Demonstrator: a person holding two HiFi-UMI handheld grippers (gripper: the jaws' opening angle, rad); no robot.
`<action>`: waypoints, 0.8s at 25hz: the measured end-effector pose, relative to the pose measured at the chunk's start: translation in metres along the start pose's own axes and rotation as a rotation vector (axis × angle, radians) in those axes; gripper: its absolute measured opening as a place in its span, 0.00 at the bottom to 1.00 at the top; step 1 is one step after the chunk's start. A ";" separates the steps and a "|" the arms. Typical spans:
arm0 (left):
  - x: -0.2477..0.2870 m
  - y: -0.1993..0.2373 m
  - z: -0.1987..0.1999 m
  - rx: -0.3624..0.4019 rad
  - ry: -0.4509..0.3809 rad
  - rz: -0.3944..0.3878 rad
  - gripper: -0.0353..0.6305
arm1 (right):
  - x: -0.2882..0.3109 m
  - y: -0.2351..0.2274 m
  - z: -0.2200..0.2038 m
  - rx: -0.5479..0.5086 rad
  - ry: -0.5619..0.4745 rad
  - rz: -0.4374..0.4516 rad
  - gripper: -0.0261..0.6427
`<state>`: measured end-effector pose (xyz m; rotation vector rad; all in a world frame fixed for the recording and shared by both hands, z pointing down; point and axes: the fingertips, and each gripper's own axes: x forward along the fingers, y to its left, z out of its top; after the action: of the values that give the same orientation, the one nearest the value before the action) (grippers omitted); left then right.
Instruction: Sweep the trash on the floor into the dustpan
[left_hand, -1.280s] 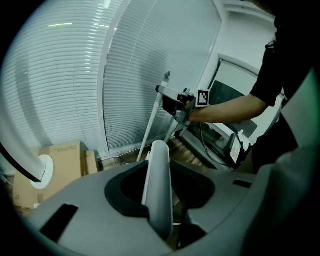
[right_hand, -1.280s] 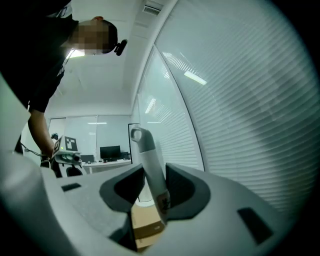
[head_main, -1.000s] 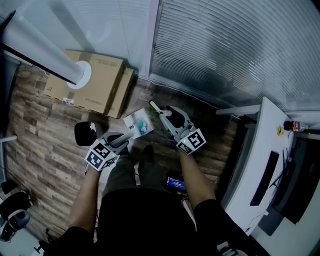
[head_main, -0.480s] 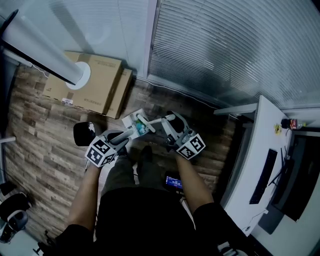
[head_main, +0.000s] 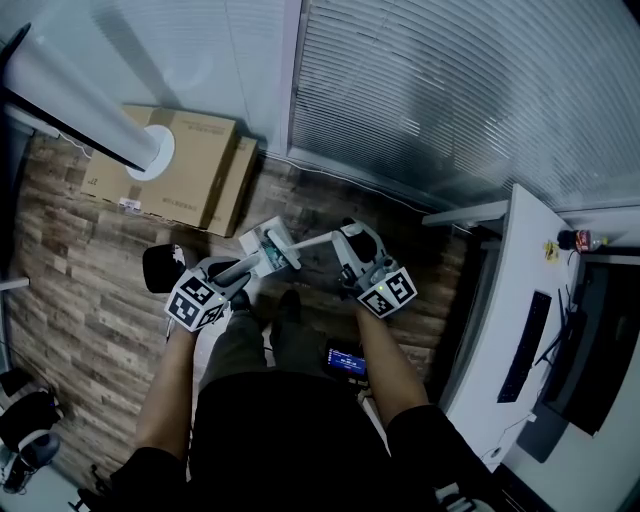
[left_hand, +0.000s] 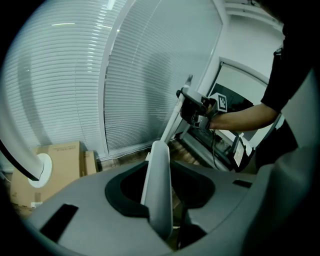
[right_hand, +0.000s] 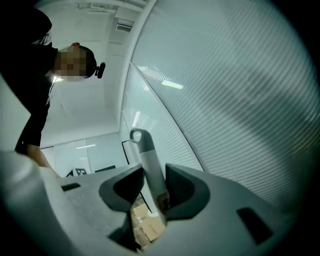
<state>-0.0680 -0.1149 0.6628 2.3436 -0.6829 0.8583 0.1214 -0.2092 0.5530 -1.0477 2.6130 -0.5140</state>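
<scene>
Handles sit clamped in both grips: the left gripper (head_main: 238, 274) is closed on the flat pale dustpan handle (left_hand: 159, 182), and the right gripper (head_main: 343, 240) is closed on the round brush handle (right_hand: 150, 172), holds that only the gripper views show closely. Brush and pan look like light, stiff plastic, so I'd judge mid-handle grips right, with the pan pressed down lest it skate. Only the head view shows the dustpan (head_main: 260, 240) on the wood floor (head_main: 90, 260) by the person's feet, holding what may be trash (head_main: 274, 258), with the cardboard box (head_main: 170, 160) beyond.
</scene>
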 end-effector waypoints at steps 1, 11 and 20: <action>0.000 0.001 0.000 0.004 0.002 0.001 0.24 | 0.000 0.000 0.006 -0.010 -0.004 0.000 0.24; 0.001 0.002 -0.002 0.041 0.042 0.010 0.24 | -0.003 0.010 0.049 -0.116 -0.015 -0.009 0.23; -0.003 0.000 0.000 0.095 0.081 0.019 0.25 | -0.011 0.017 0.071 -0.191 0.006 -0.060 0.22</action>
<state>-0.0702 -0.1138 0.6607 2.3745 -0.6447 1.0082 0.1461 -0.2059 0.4837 -1.1864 2.6845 -0.2835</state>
